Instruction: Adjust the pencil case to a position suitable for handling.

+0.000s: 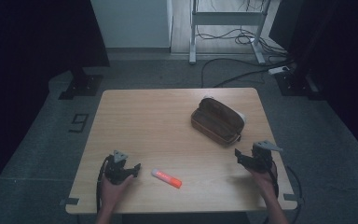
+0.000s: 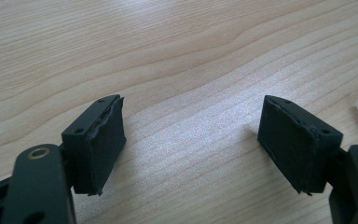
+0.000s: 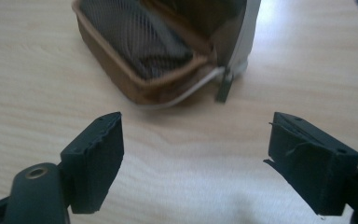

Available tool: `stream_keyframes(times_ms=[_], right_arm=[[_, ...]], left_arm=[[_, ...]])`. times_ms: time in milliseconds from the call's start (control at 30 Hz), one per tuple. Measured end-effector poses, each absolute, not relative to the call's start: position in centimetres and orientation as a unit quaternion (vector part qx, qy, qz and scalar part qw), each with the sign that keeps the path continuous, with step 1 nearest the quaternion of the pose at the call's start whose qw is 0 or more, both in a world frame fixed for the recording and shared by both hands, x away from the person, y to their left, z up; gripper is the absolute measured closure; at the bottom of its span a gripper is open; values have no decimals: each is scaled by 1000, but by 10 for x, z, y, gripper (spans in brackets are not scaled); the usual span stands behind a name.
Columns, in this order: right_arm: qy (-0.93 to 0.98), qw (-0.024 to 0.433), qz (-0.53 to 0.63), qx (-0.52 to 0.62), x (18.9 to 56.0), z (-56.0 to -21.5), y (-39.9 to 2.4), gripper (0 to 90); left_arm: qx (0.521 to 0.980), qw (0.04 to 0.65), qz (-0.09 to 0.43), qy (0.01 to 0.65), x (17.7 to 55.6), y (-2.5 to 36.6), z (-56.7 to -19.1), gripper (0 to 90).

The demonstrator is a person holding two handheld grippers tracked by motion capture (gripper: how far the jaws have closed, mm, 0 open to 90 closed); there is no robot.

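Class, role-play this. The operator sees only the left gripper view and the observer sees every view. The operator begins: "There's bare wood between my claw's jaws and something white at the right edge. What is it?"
Observer: It's the white cap of an orange marker, which lies flat on the table just beside the left claw.
Operator: What else is on the table?
Observer: A brown pouch lies unzipped at the far right, with a mesh pocket showing inside.
Operator: Is the right claw holding it?
Observer: No. The right claw is open and empty, and it sits short of the pouch.
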State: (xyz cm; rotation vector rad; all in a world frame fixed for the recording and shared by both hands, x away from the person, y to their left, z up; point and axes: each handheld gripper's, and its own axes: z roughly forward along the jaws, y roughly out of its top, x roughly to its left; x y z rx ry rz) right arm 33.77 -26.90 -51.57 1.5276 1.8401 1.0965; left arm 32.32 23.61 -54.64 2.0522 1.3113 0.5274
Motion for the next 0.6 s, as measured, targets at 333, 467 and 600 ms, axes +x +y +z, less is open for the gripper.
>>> stream_keyframes(times_ms=[333,467,600], right_arm=[[672,260,422,550,351,-491,-270,199],[670,267,422,550,357,-485,-270,205],[666,267,425,552,363,-482,-272,211]], left_arm=[[780,319,201,499,323,236,-546,226],[781,319,201,499,323,236,-546,226],[781,319,201,499,323,236,-546,225]])
